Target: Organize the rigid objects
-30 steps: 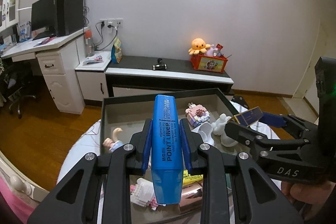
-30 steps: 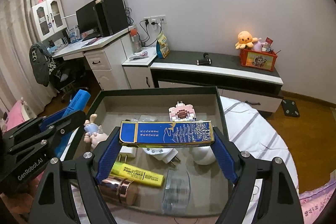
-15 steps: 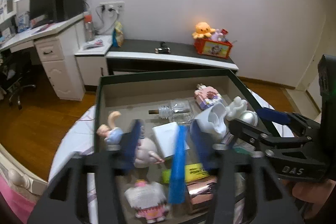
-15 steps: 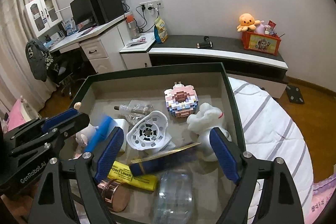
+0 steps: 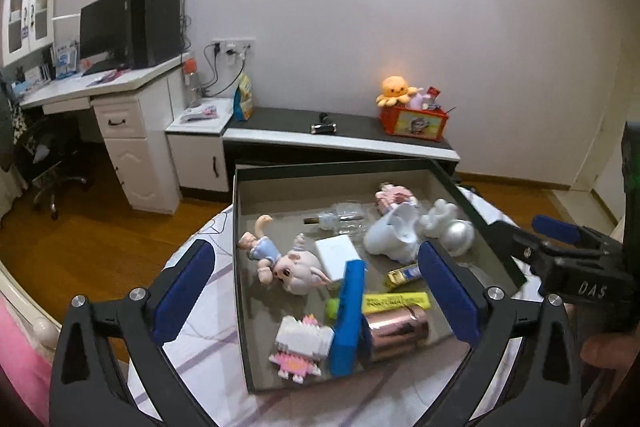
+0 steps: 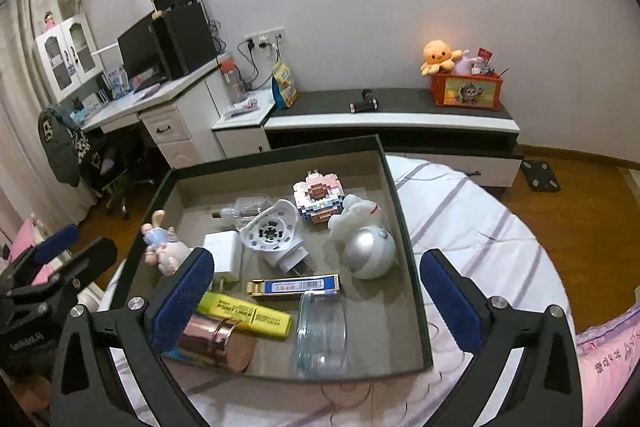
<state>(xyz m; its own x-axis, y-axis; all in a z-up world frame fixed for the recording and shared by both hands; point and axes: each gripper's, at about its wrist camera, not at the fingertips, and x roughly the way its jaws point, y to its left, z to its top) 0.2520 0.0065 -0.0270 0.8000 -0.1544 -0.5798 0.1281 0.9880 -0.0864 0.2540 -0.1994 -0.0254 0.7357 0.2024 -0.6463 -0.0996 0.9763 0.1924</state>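
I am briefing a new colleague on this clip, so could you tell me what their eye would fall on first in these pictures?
First, the dark-rimmed box on the striped bedding, crowded with small things: a blue highlighter propped at its near edge, a yellow highlighter and a copper-coloured cylinder beside it. Next, both grippers, left and right, hang wide open above the box, holding nothing. Beyond, an orange octopus plush glows on the low cabinet.
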